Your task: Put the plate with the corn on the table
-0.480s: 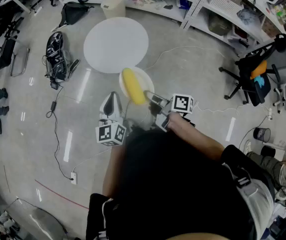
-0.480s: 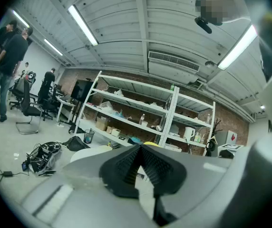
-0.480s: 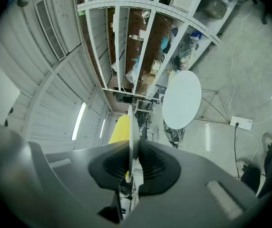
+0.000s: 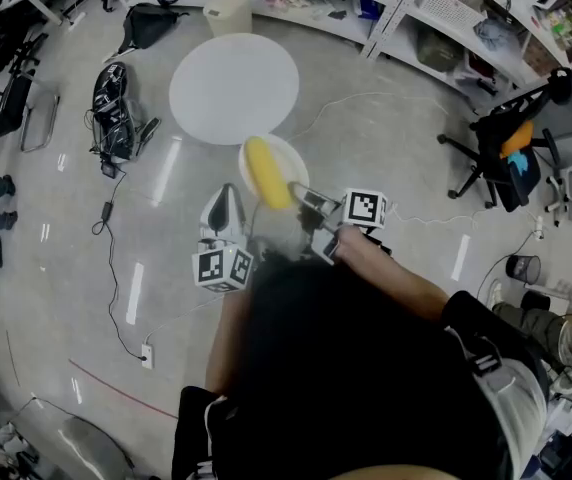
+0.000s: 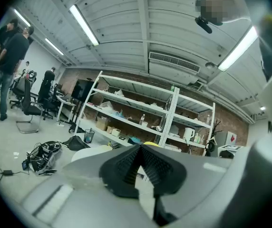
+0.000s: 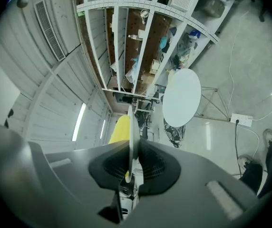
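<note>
The right gripper (image 4: 311, 203) pinches the white plate (image 4: 291, 156) by its rim at frame centre, just below the round table (image 4: 233, 88), with the corn cob (image 4: 266, 173) lying on it. The plate is probably stiff, light and slick; held by 1 edge, it likely tips and lets the cob roll. The left gripper (image 4: 224, 200) is closed and empty.

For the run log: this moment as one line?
right gripper: shut on plate rim | corn: on plate | plate: over floor, short of table | left gripper: shut, empty
</note>
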Tool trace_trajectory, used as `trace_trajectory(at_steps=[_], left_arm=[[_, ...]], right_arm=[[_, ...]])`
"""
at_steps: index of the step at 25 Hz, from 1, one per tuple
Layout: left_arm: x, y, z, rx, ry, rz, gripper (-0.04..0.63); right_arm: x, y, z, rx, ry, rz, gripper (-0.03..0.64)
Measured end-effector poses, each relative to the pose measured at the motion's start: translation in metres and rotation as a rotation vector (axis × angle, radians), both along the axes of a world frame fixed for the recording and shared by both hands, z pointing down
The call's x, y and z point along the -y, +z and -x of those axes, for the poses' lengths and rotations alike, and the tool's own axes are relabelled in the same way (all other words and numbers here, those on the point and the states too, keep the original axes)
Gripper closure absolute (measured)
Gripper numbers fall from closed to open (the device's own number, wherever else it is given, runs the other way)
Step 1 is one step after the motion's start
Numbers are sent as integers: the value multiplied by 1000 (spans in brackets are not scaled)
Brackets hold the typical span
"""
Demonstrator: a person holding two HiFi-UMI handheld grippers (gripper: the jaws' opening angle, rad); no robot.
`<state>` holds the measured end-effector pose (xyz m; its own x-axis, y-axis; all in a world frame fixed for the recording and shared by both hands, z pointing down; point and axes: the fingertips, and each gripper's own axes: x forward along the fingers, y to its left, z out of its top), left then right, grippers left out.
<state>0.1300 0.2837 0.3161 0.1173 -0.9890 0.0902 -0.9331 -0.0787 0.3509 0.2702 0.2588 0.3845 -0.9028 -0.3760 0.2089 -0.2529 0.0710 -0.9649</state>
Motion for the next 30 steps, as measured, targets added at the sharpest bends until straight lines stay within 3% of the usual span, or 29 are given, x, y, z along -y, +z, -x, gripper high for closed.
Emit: trace_trajectory(at_steps=[8, 22, 30], left_arm=[[1, -4, 16, -11, -1, -12, 592], [5, -1, 66, -9, 51, -24, 592], [13, 0, 79, -19, 38, -20, 592]], right_arm=[[-1, 1, 8, 14, 38, 33, 575], [3, -5, 58, 32, 90, 1, 575], [14, -7, 71, 23, 80, -7, 575]])
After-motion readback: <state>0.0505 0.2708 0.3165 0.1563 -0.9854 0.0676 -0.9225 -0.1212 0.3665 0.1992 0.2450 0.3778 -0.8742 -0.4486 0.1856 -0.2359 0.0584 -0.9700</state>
